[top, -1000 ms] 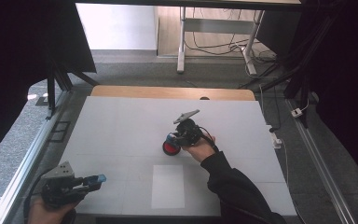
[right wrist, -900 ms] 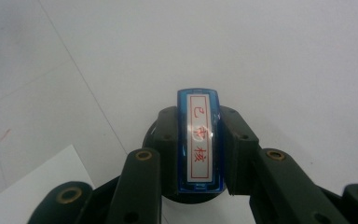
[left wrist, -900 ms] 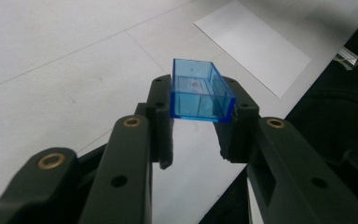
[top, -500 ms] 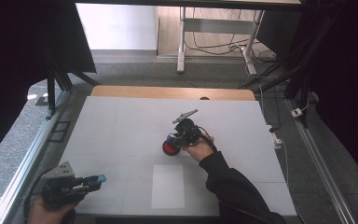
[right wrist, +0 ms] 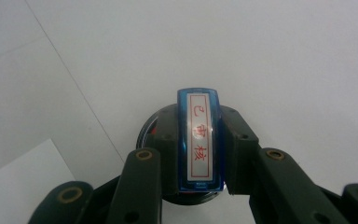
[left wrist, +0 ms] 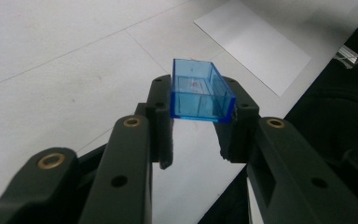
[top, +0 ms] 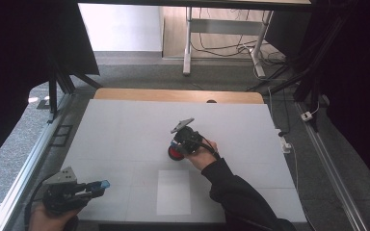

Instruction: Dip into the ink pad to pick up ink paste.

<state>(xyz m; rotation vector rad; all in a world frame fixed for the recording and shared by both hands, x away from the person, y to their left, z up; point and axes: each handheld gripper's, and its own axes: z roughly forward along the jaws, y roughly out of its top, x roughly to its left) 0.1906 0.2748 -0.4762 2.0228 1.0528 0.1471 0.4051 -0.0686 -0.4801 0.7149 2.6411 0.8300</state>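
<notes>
Pale grey tabletop (top: 125,125) inside a dark frame, cables and carpet beyond the far edge, one white sheet of paper (top: 174,191) lying flat near the front edge. At the front left corner, left hand-held gripper (top: 96,186) clamped narrow on a small clear blue cap (left wrist: 200,91), held off the surface with its open side up, well apart from everything else. Near the middle, right hand-held gripper (top: 176,149) closed on a blue stamp (right wrist: 199,140), white label with red characters facing the camera in the right gripper view, jaws pressing on its two long sides. Directly beneath the stamp, a round ink pad (top: 174,153), red in the high view, black rim peeking out behind the jaws (right wrist: 150,130); stamp face turned down onto or just over it, actual contact hidden by the stamp body. Judged from this: cap already off and parked in the left grip, so opening done; inking apparently the step in hand. Paper blank as far as visible, no red mark on it, so pressing the stamp onto the sheet not yet done. Probably left after that: carrying the stamp a short way toward the front onto the paper, pressing, lifting off, then bringing cap and stamp together again. Roughly the first half covered, the printing itself yet to come.
</notes>
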